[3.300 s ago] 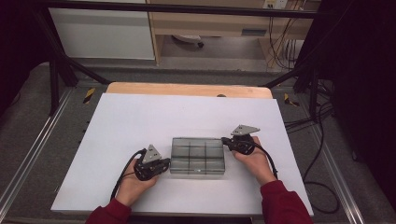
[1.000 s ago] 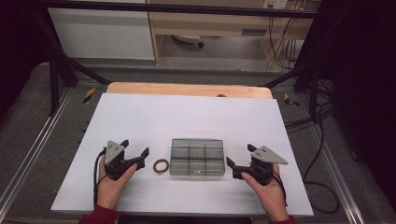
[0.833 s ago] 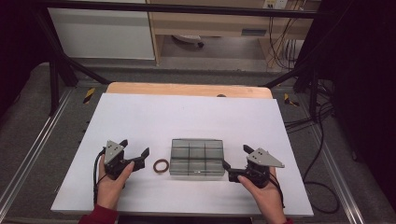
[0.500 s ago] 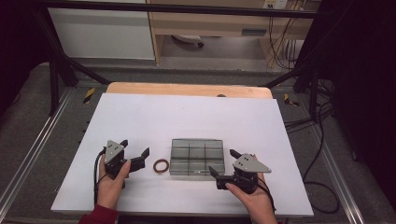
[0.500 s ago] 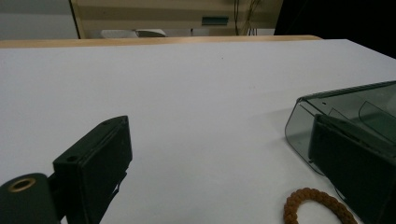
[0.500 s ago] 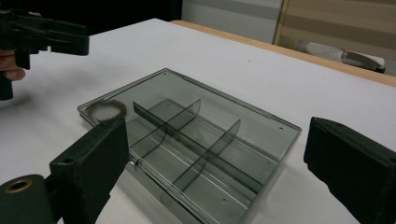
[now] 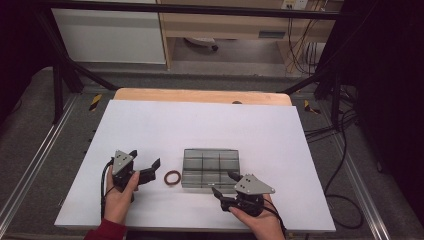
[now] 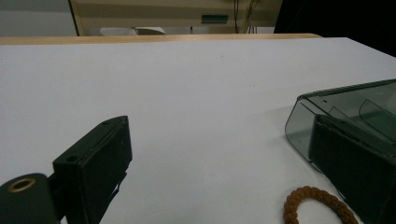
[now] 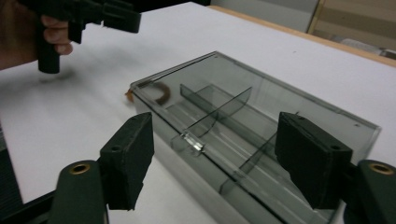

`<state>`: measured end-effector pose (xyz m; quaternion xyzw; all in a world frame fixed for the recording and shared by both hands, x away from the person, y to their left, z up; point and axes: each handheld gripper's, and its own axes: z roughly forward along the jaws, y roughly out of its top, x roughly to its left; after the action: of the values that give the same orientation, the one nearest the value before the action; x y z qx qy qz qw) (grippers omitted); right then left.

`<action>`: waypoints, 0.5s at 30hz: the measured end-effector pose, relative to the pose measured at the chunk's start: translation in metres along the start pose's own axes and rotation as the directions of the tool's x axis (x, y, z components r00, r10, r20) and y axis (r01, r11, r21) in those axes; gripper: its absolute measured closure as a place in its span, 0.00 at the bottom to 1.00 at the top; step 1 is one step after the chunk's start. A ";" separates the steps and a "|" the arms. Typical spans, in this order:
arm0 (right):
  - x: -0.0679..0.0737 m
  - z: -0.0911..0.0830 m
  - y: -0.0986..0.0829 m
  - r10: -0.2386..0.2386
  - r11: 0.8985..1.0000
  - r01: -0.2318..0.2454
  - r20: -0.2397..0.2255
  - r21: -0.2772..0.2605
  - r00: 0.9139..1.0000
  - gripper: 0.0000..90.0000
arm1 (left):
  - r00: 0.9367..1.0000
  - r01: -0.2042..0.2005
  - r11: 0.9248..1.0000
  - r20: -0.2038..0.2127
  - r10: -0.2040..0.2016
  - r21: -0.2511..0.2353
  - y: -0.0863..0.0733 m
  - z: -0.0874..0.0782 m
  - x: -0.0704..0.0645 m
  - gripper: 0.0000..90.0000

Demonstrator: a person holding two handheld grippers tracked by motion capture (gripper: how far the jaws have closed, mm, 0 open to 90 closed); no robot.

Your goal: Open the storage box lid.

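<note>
One clear grey compartment box lies on the white table, near its front edge, lid shut. The high view shows dividers marking six compartments, three across by two deep; all look empty.

One brown braided ring lies flat on the table just beside the box's left end, apart from it. In the left gripper view the ring sits low and right, next to the box corner. In the right gripper view a part of it shows through the box wall.

Two grippers, one per hand. Left gripper — jaws spread wide, holding nothing, pointed toward the ring and short of it. In its own view the left gripper has bare table between the jaws.

Right gripper — jaws spread wide, at the box's front right corner, gripping nothing. In its own view the right gripper has the box's long side between the jaws; contact cannot be judged.
</note>
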<state>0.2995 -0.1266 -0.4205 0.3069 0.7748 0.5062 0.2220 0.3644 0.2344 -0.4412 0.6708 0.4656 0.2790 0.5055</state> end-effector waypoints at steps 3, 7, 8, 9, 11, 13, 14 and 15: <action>0.003 0.003 -0.002 -0.002 1.000 0.002 -0.018 0.012 1.000 0.38 | 1.000 -0.001 1.000 0.001 0.001 0.003 0.000 0.000 0.000 0.07; 0.010 0.008 -0.007 -0.003 0.999 0.006 -0.064 0.042 0.998 0.48 | 1.000 0.001 1.000 0.003 -0.001 0.004 0.000 0.001 0.000 0.07; 0.010 0.008 -0.007 -0.003 0.999 0.006 -0.064 0.042 0.998 0.48 | 1.000 0.000 1.000 0.003 -0.001 0.003 0.000 0.001 0.000 0.07; 0.012 0.010 -0.009 -0.005 0.999 0.009 -0.075 0.052 0.997 0.52 | 1.000 0.001 1.000 0.003 -0.001 0.003 0.000 0.001 0.000 0.07; 0.012 0.011 -0.010 -0.002 0.998 0.007 -0.081 0.057 0.997 0.55 | 1.000 0.001 1.000 0.004 -0.001 0.004 0.000 0.001 0.000 0.07; 0.015 0.013 -0.013 -0.010 0.997 0.017 -0.098 0.074 0.995 0.62 | 1.000 -0.002 1.000 0.009 0.002 0.006 0.000 0.001 0.000 0.07; 0.015 0.013 -0.013 -0.010 0.997 0.017 -0.098 0.074 0.995 0.62 | 1.000 -0.002 1.000 0.009 0.002 0.006 0.000 0.001 0.000 0.07; 0.016 0.014 -0.014 -0.010 0.997 0.018 -0.105 0.077 0.994 0.64 | 1.000 -0.002 1.000 0.010 0.002 0.007 0.000 0.001 0.000 0.07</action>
<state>0.2941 -0.1109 -0.4389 0.2831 0.8066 0.4894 0.1727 0.3649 0.2337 -0.4417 0.6745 0.4633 0.2744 0.5050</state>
